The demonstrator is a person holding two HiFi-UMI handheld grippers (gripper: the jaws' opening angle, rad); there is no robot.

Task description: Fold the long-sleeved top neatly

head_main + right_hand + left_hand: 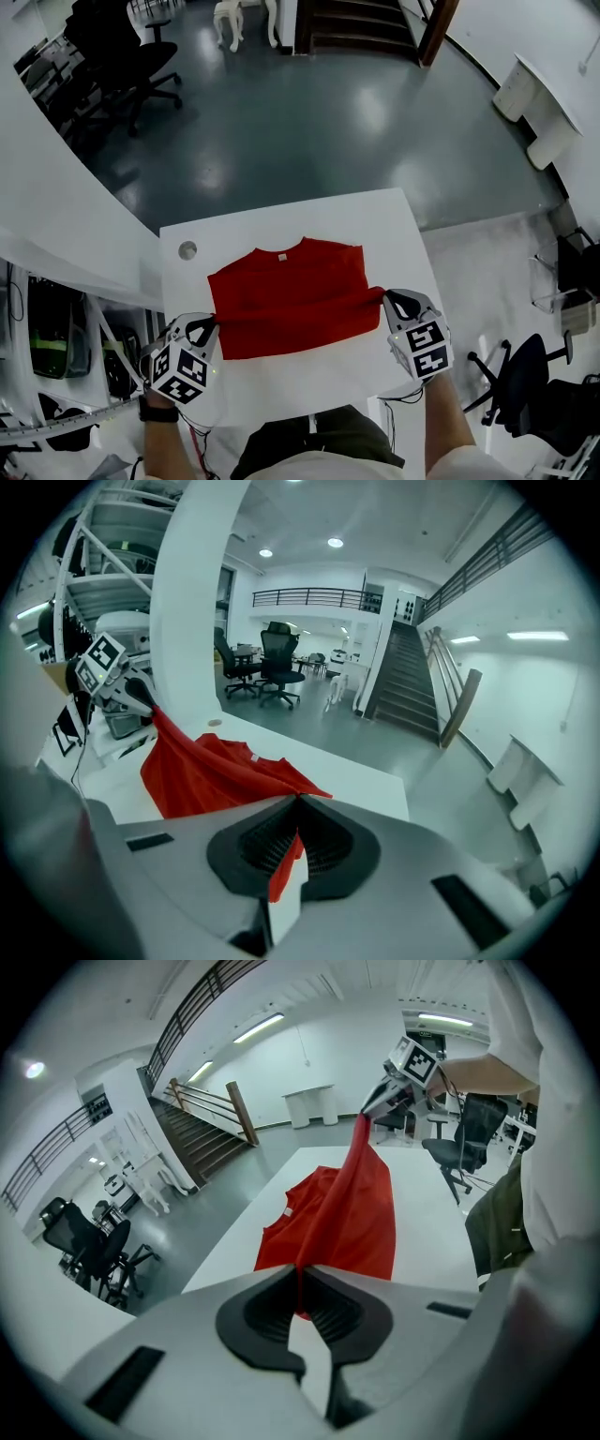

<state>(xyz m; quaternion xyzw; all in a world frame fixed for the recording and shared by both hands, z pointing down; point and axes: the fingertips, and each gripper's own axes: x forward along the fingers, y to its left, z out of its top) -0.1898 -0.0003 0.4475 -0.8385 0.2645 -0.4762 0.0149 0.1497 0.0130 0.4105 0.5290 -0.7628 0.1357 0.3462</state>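
- Head view: red long-sleeved top [286, 295] across the middle of the white table [394, 220], collar toward the table's far edge, a straight crease from one gripper to the other.
- Same view: left gripper [210, 324] at the cloth's edge by the table's left side, right gripper [384, 298] at the cloth's edge by the table's right side; the pinch itself too small to read from up there.
- Left gripper view: jaws pressed together on a thin fold of the red cloth.
- Only here and not from above: cloth lifted off the table in a taut ridge, climbing to the right gripper [375, 1110] over the table's opposite side.
- Right gripper view: jaws clamped on red cloth too, a short red tail hanging below the pads; the same ridge stretched to the left gripper [141, 697] above the table's other side.
- Beyond the table's far edge, clearest from the head view: a dark staircase [361, 28] and a black office chair [131, 56].
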